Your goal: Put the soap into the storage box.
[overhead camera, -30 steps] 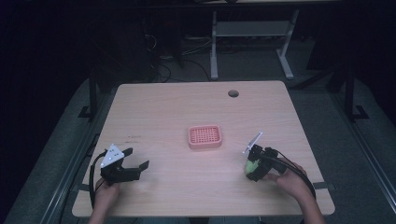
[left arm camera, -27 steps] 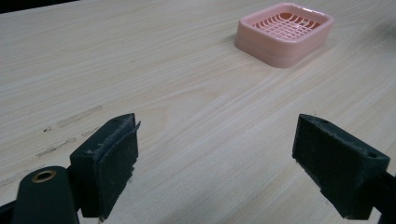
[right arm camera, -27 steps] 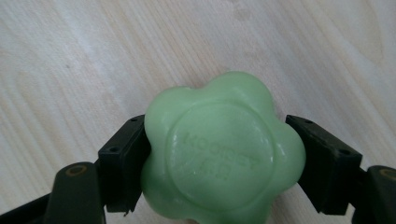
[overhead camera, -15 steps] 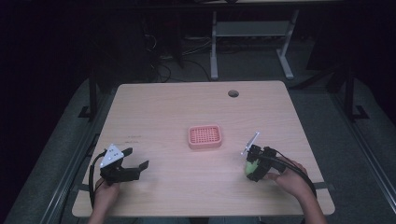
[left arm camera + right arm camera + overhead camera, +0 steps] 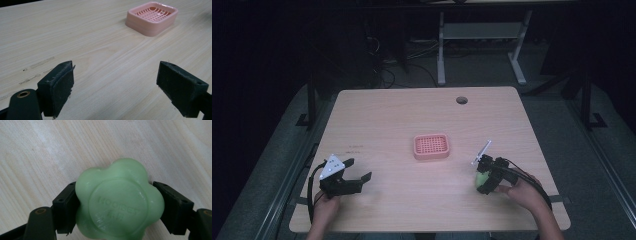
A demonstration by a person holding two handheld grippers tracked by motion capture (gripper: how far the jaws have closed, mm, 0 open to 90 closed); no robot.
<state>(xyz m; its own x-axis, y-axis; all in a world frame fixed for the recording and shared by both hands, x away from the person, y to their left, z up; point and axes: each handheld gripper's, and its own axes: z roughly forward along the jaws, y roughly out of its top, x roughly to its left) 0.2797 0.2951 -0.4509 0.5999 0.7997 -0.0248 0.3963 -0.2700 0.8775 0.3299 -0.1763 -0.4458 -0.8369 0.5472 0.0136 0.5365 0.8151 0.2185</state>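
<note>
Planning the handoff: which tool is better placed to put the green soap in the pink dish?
Right. The right tool is shut on the green soap, beside the pink dish. The left tool is open and holds nothing.

Left hand point(image 5: 324, 207) coming in from bottom edge, gripping left gripper point(image 5: 357, 172) low over near-left part of surface; jaws standing wide apart, nothing between them, pointing forward and rightward. Right hand point(image 5: 523, 191) reaching in from bottom right, holding right gripper point(image 5: 482, 181) low over near-right part, jaws pressing both sides of green soap point(image 5: 117, 201), pointing leftward.
</note>
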